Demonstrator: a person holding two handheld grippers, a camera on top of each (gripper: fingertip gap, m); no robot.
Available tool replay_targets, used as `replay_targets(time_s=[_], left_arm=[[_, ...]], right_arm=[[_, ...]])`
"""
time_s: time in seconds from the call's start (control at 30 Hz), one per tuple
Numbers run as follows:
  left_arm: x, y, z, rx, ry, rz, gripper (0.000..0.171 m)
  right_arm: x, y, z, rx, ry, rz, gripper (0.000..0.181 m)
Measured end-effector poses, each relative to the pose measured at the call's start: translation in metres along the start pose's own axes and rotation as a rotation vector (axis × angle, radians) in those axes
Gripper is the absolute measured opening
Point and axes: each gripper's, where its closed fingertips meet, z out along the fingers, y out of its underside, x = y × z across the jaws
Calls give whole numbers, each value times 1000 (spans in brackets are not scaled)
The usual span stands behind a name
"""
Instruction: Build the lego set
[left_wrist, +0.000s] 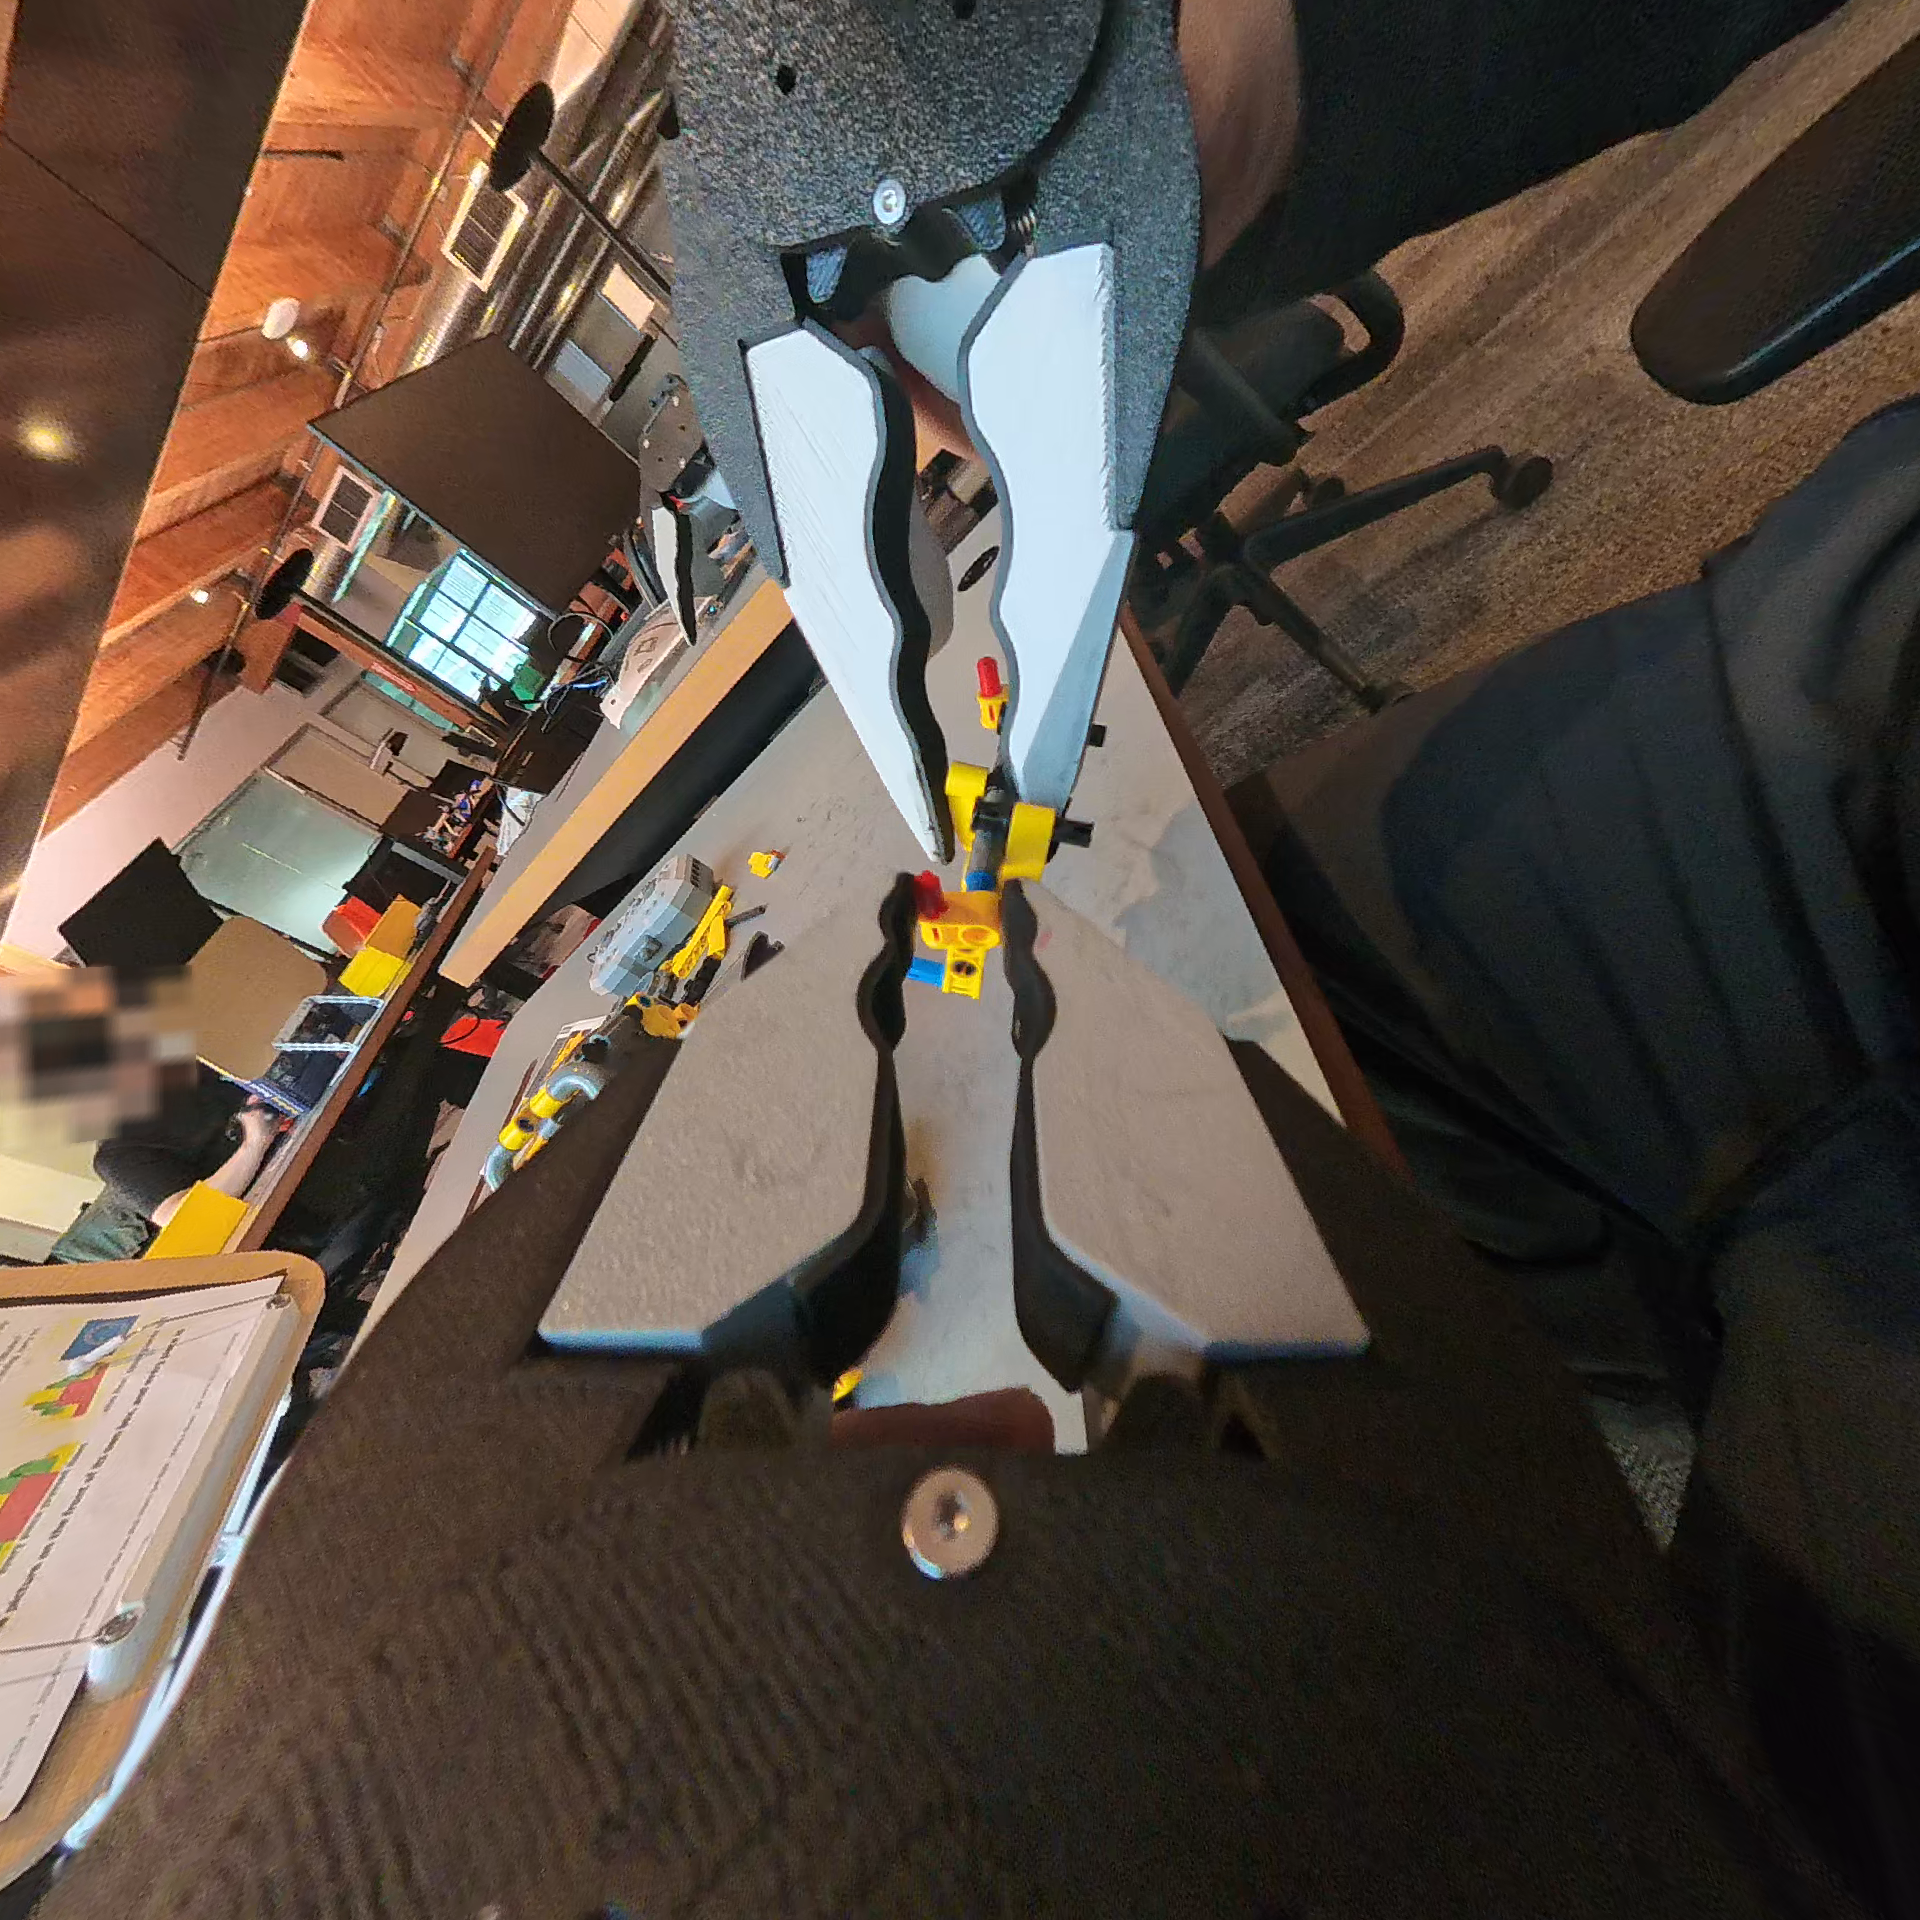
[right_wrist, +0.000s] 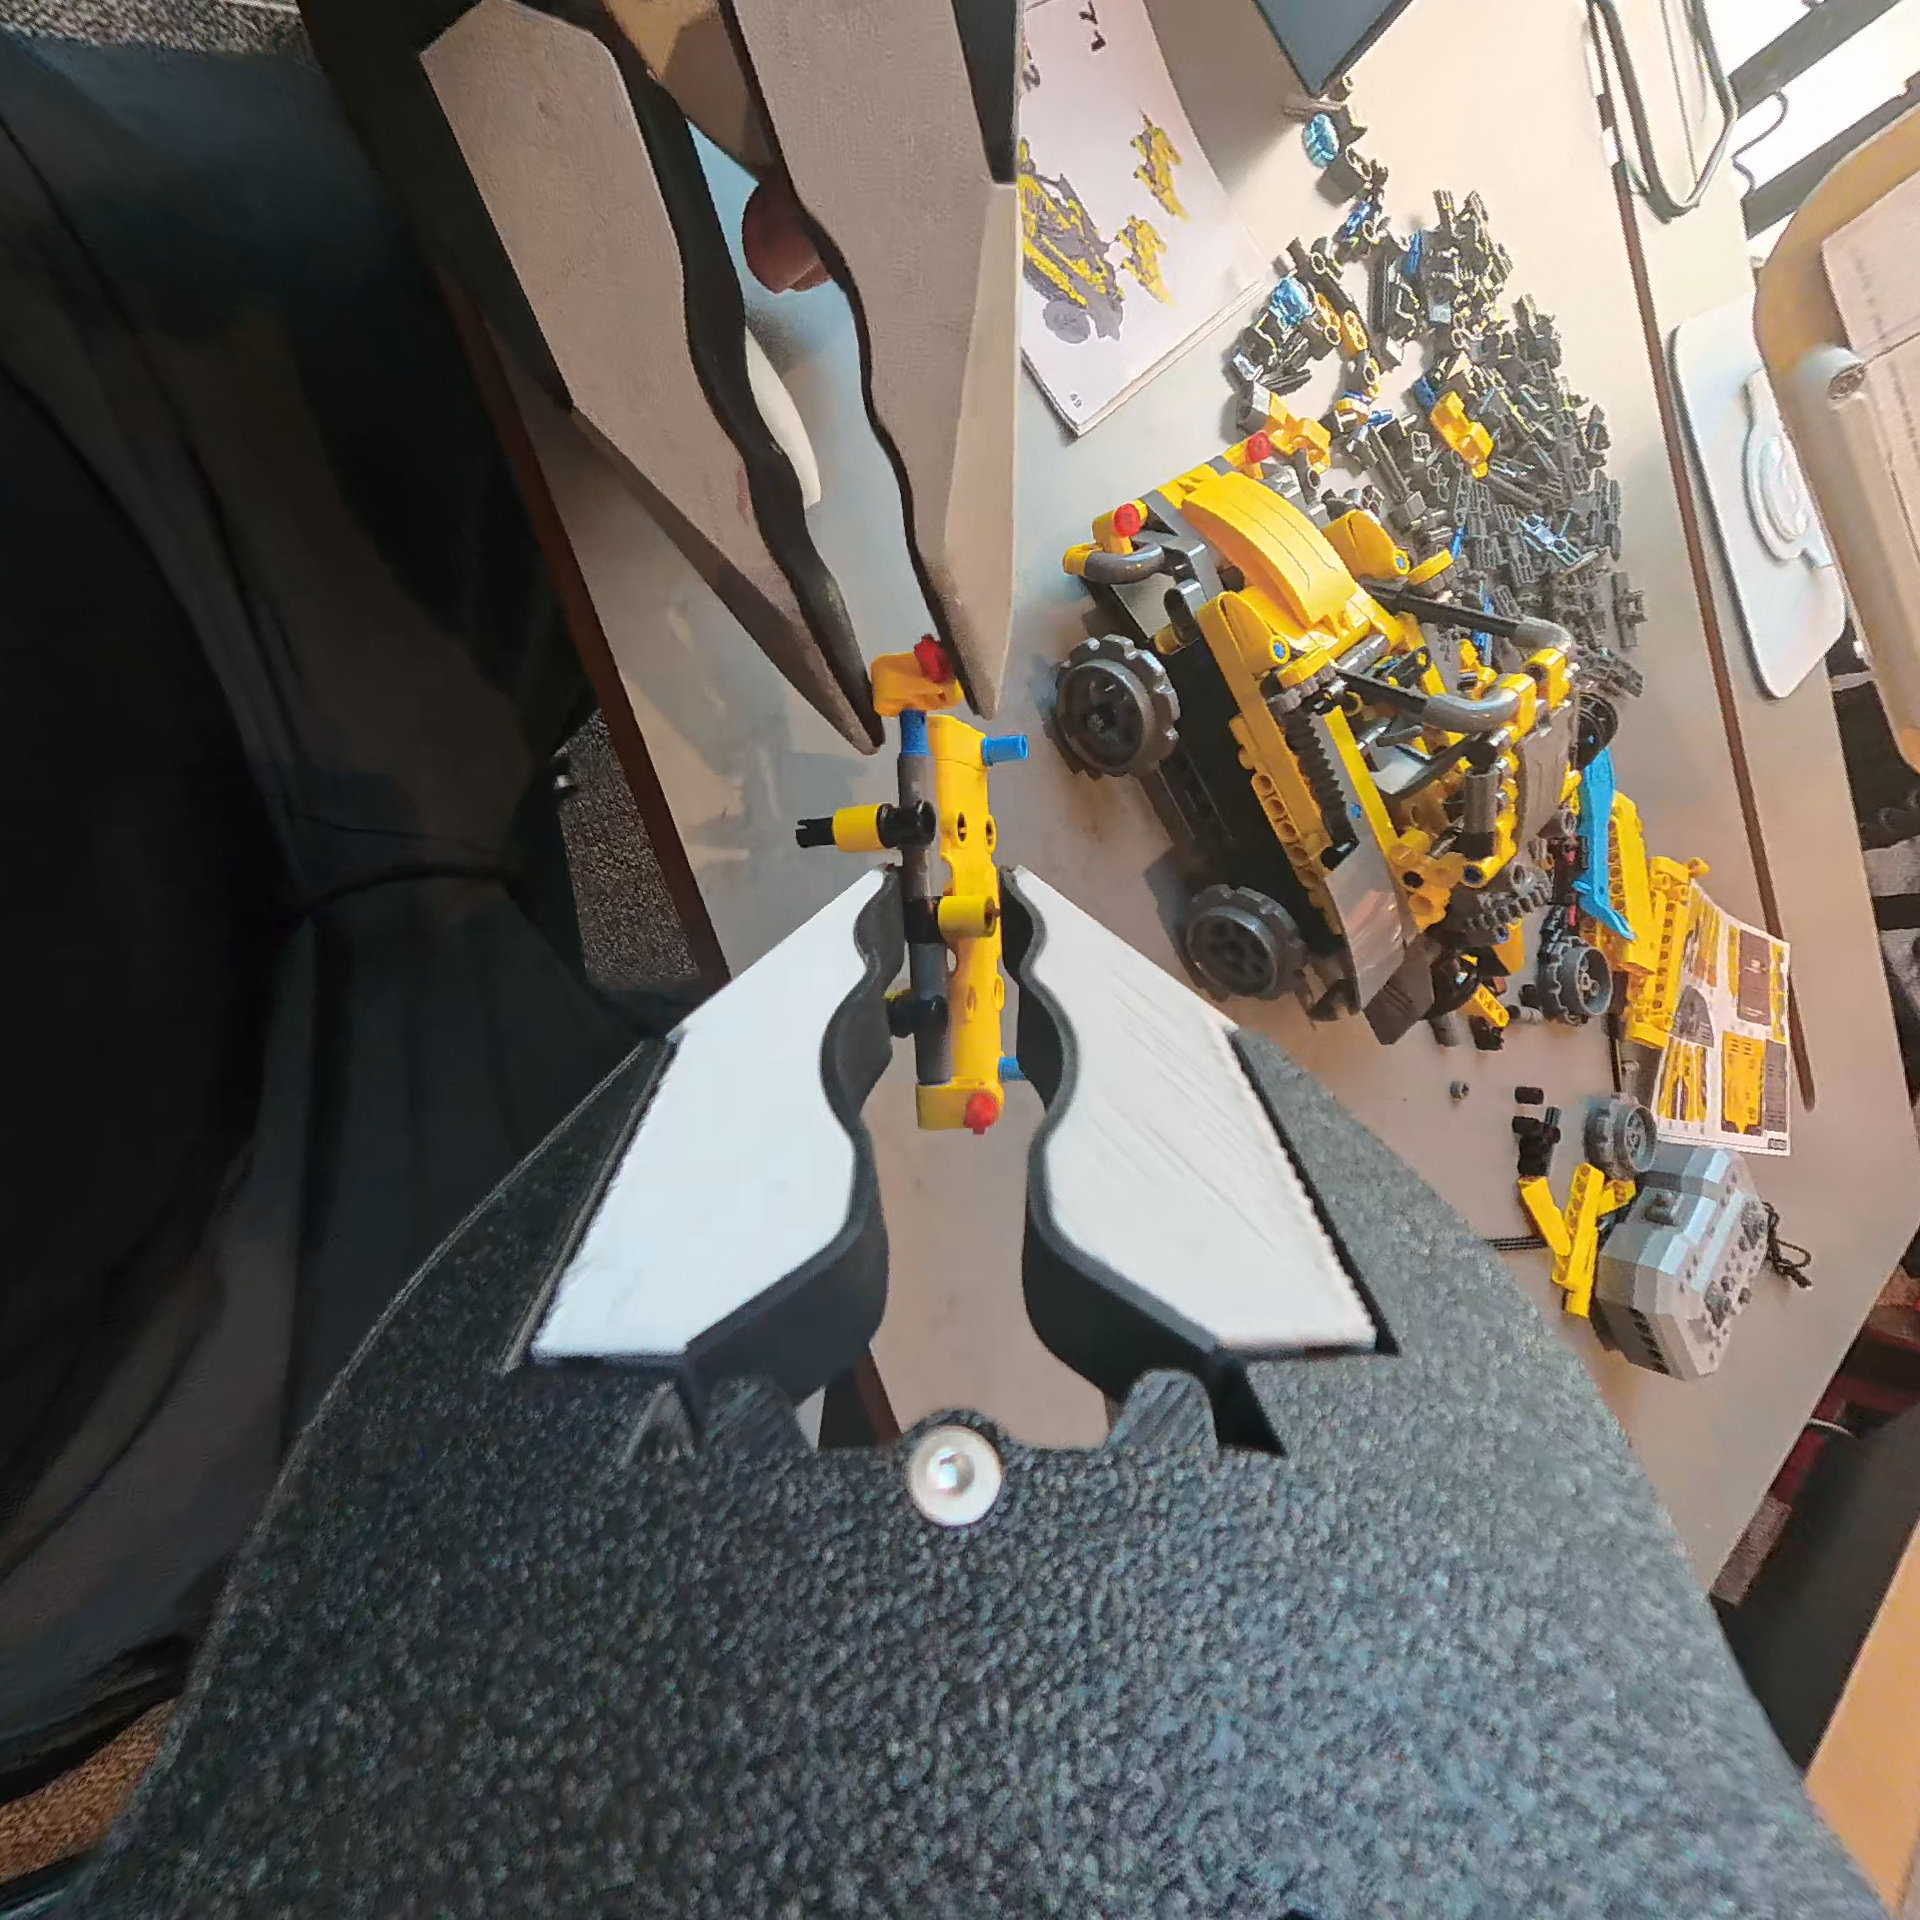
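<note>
A small yellow brick assembly (right_wrist: 961, 862) with grey axle, black, blue and red pins hangs in the air over the table's near edge, held from both ends. My right gripper (right_wrist: 948, 888) is shut on the middle of its long yellow beam. My left gripper (left_wrist: 956, 914) is shut on the assembly's end piece (left_wrist: 951, 930), a yellow part with a red pin. In the left wrist view the right gripper (left_wrist: 987, 826) comes in from above. In the right wrist view the left gripper (right_wrist: 925, 712) comes in from above, its tips on the red-pinned end.
On the grey table (right_wrist: 1039, 1278) lie a half-built yellow vehicle (right_wrist: 1330, 748), a pile of dark loose pieces (right_wrist: 1455, 395), an instruction booklet (right_wrist: 1122, 229), a sticker sheet (right_wrist: 1725, 1029) and a grey block (right_wrist: 1673, 1268). An office chair (left_wrist: 1278, 416) stands beyond the table edge.
</note>
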Motion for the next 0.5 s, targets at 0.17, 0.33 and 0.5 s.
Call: replay_targets(time_s=[0.17, 0.33, 0.5], left_arm=[[2, 1, -1, -8, 4, 11, 13], [2, 3, -1, -13, 3, 16, 13], [3, 4, 0, -10, 2, 14, 13]], right_arm=[[-3, 0, 2, -9, -20, -13, 18], [-3, -2, 0, 7, -12, -34, 18], [-2, -2, 0, 48, 3, -59, 17]])
